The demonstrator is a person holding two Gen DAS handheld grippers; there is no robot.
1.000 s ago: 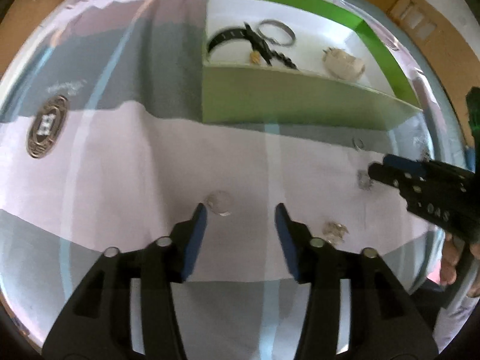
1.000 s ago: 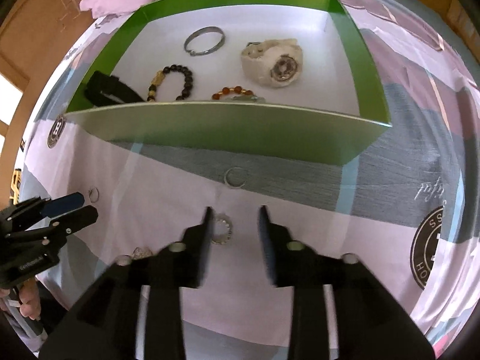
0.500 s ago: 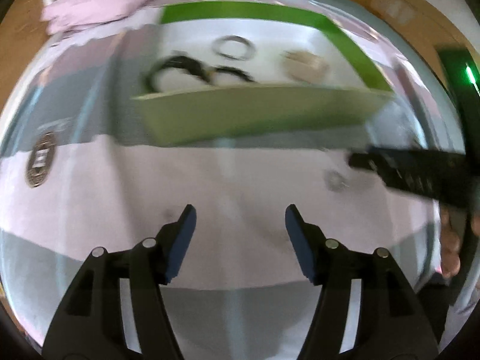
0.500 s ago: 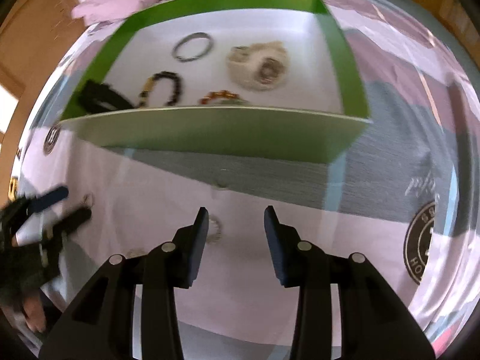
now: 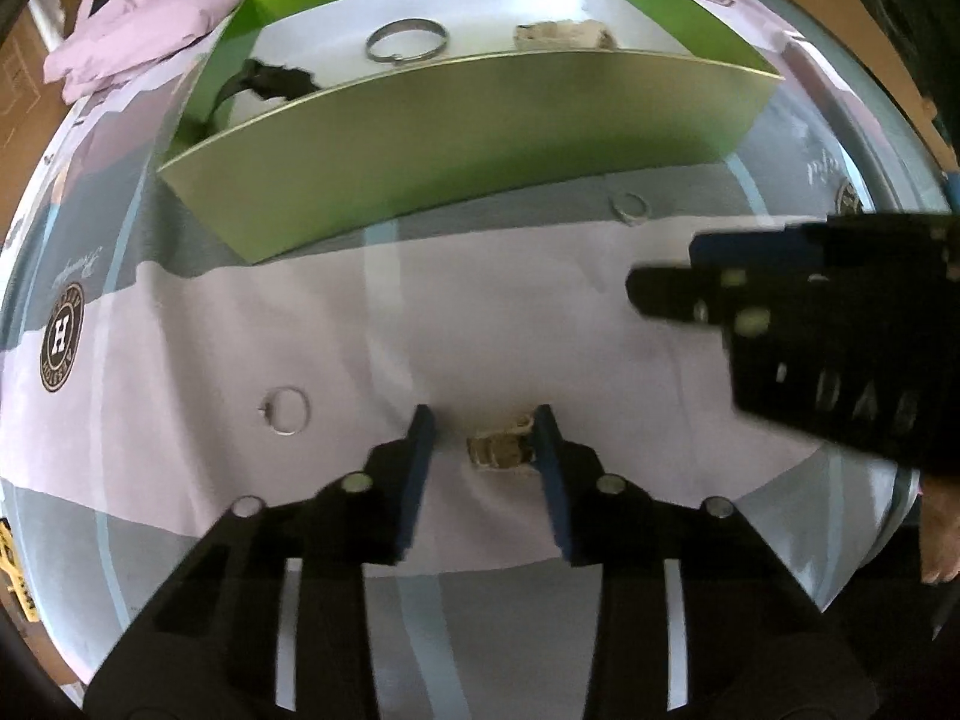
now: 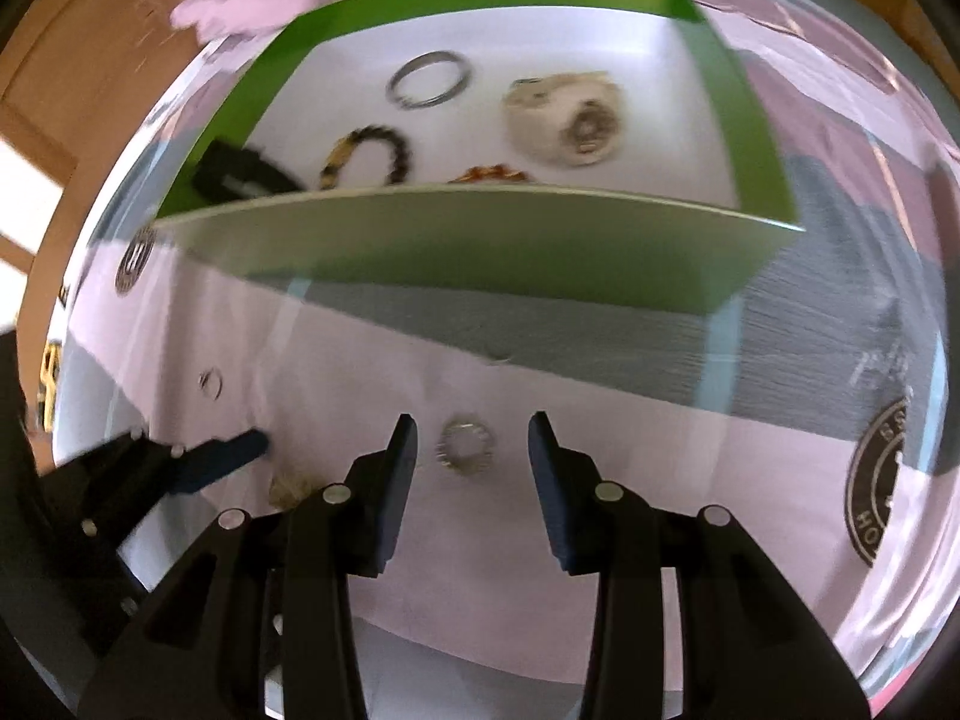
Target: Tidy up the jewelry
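Observation:
My left gripper (image 5: 485, 429) is open, low over the cloth, with a small gold ring piece (image 5: 501, 447) lying between its fingers. My right gripper (image 6: 473, 441) is open, with a sparkly silver ring (image 6: 465, 450) lying between its fingers. The green box (image 5: 468, 138) stands behind; it holds a silver bangle (image 6: 429, 79), a white watch (image 6: 564, 119), a dark bead bracelet (image 6: 369, 155), an orange bead piece (image 6: 492, 173) and a black strap (image 6: 240, 175). A thin silver ring (image 5: 288, 411) lies left of my left gripper. Another ring (image 5: 628, 206) lies near the box.
The pink, grey and blue cloth (image 5: 210, 330) with round badge prints (image 5: 61, 336) covers the surface. A pink garment (image 5: 156, 0) lies behind the box on the left. My right gripper shows at the right of the left wrist view (image 5: 660, 294).
My left gripper has moved right and down, so the gold ring piece now lies between its fingers. My right gripper has opened wider around the sparkly ring and come closer to the left one.

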